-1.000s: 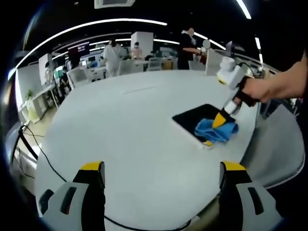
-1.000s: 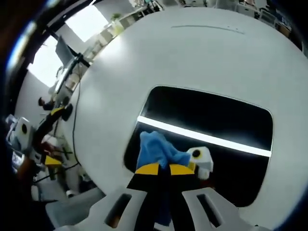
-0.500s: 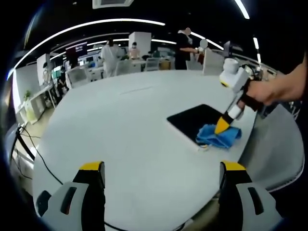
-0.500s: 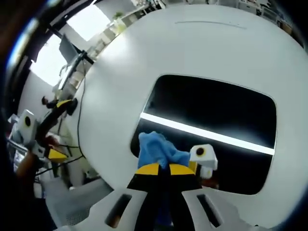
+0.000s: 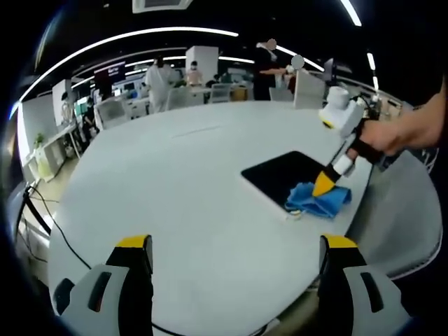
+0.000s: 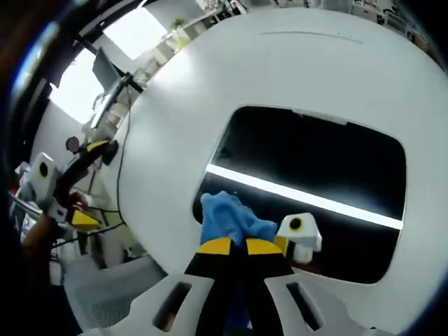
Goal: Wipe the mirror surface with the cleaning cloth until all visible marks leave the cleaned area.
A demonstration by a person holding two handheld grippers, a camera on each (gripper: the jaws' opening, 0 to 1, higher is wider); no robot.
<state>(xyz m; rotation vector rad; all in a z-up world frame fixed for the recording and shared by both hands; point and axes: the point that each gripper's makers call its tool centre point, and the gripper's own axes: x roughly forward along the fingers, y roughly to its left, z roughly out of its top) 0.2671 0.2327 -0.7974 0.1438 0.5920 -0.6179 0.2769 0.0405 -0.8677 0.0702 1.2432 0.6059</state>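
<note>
**Cloth parked at the mirror's near edge**

Left gripper (image 5: 234, 255) hangs over the round white bench (image 5: 182, 189), fingers spread wide, nothing held. Right gripper (image 6: 241, 246) pinches the crumpled blue cleaning cloth (image 6: 227, 220), pressing it on the dark rectangular mirror (image 6: 315, 164) near its edge.

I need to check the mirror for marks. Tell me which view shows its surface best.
The right gripper view: the mirror lies large and nearly face-on, dark with a bright light reflection, the blue cloth at its near edge. The left gripper view shows the mirror small and slanted on the white table.
</note>
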